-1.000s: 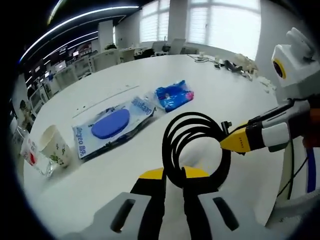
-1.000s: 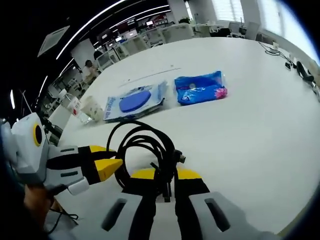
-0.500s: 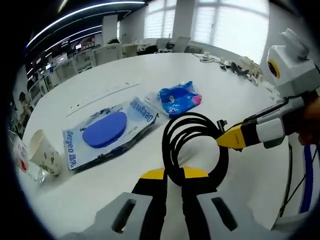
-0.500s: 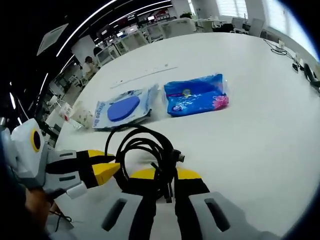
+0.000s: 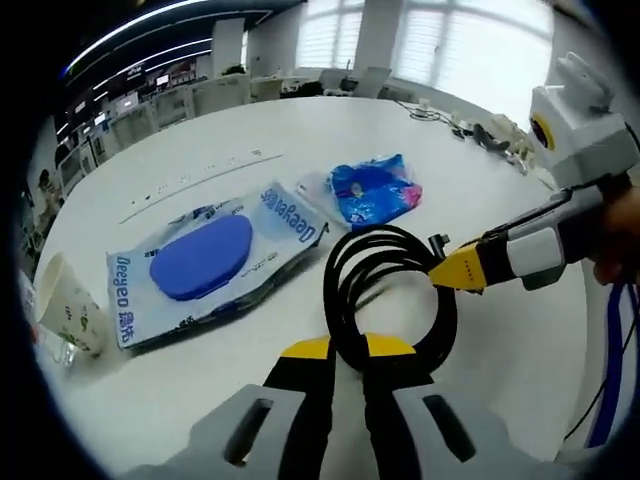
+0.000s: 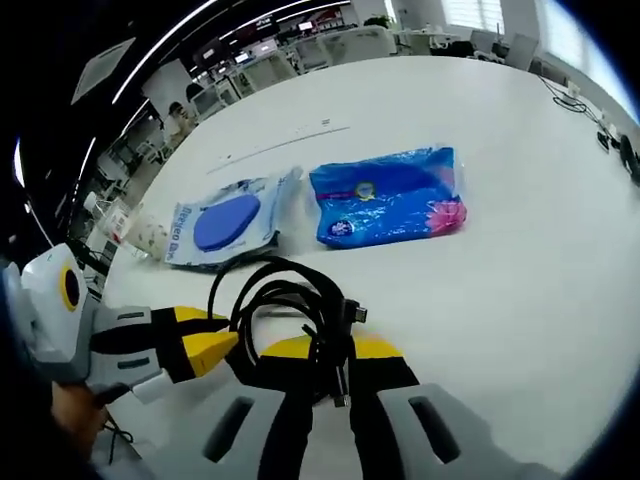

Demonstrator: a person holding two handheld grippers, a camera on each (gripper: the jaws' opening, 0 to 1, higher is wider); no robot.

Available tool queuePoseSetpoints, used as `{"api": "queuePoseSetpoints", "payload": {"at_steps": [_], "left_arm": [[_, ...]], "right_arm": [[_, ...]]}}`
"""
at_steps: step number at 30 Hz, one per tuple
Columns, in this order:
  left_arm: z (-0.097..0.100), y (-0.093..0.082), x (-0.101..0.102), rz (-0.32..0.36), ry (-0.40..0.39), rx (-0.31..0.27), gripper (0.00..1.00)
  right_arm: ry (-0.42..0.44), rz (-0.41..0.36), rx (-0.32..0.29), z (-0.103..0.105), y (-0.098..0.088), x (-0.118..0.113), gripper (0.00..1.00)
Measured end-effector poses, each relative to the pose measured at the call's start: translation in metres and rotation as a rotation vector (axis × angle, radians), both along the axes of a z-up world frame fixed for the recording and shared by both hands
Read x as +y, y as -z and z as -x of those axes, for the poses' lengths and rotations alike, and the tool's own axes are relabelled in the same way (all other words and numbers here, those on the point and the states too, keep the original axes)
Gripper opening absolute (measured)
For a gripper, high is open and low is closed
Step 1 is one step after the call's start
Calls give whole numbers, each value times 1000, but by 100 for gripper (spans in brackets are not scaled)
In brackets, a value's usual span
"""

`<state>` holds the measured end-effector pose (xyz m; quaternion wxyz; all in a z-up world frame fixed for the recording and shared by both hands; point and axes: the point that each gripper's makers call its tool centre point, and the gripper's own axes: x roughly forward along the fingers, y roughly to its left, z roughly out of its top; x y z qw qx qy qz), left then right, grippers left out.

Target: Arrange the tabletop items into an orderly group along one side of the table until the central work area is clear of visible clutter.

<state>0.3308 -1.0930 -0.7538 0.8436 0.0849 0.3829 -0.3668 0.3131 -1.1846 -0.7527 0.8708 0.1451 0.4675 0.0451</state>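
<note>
coiled cable (image 5: pixel 390 290) still gripped, packets (image 5: pixel 200 262) nearer

Black coiled cable (image 5: pixel 385 290) between left hand-held gripper (image 5: pixel 345 365) jaws, above white table (image 5: pixel 500 230).

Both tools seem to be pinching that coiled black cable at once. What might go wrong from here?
The black cable is clamped by the left tool and the right tool together, so pulling apart could loosen the coil. Its free plug end might snag. Lowered carelessly, it could land on the wipes pack or the blue packet lying close ahead.
</note>
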Motion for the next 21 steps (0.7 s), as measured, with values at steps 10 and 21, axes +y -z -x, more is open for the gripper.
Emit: {"api": "queuePoseSetpoints", "payload": {"at_steps": [10, 21], "left_arm": [[-6, 4, -7, 19, 3, 12, 4], [-6, 4, -10, 17, 39, -42, 5]], "right_arm": [[-14, 26, 2, -7, 5, -4, 9], [-77, 107, -3, -7, 11, -5, 11]]}}
